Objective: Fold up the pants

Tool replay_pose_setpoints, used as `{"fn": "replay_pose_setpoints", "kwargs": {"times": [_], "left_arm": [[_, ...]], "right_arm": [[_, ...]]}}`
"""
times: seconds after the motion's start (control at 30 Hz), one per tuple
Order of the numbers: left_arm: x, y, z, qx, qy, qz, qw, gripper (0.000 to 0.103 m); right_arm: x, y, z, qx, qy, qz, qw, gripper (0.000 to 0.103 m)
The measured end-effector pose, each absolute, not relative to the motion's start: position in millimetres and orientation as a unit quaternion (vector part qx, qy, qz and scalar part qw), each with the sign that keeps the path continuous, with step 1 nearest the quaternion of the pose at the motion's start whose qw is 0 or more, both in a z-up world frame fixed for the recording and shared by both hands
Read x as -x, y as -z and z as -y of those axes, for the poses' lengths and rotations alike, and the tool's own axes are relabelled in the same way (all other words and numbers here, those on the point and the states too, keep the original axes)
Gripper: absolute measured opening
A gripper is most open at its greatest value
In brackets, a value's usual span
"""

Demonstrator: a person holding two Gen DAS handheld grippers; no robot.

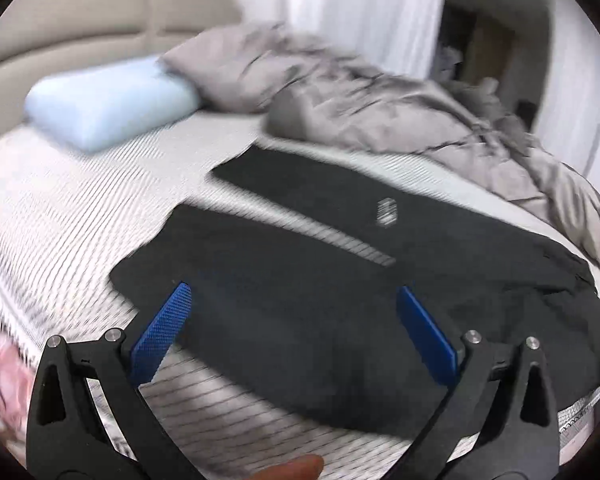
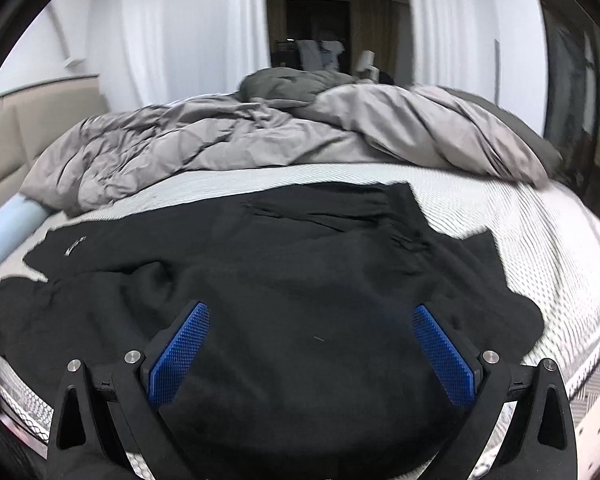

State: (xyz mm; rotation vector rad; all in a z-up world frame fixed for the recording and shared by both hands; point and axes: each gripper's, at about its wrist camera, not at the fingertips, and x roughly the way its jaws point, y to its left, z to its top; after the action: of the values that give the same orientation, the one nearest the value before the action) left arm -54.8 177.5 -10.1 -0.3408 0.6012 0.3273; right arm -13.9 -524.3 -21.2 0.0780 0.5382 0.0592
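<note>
Black pants (image 1: 300, 304) lie spread flat on the white ribbed mattress (image 1: 68, 216), the two legs stretching away to the upper left with a small white logo on the far leg. My left gripper (image 1: 294, 300) is open and empty, hovering over the near leg. In the right wrist view the waist end of the pants (image 2: 300, 300) lies rumpled near the bed's front edge. My right gripper (image 2: 310, 320) is open and empty above it. I cannot tell whether either gripper touches the cloth.
A crumpled grey duvet (image 2: 240, 140) is heaped along the far side of the mattress (image 2: 540, 240). A light blue pillow (image 1: 108, 104) lies by the beige headboard (image 1: 100, 28). White curtains (image 2: 188, 32) hang behind. The bed edge runs close below both grippers.
</note>
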Motion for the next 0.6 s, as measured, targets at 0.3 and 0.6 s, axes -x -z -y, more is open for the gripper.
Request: {"fn": "replay_pose_setpoints", "kwargs": {"times": [0.3,0.6], "left_arm": [[75,47,-249,0.297,-0.096,-0.33,0.891,0.102],[18,60,-260,0.307,-0.18,-0.344,0.869,0.005]], "right_arm": [[15,26,546,-0.078,-0.005,-0.275,0.958,0.103],[15,27,550,-0.078,-0.013,-0.277,0.958,0.103]]}}
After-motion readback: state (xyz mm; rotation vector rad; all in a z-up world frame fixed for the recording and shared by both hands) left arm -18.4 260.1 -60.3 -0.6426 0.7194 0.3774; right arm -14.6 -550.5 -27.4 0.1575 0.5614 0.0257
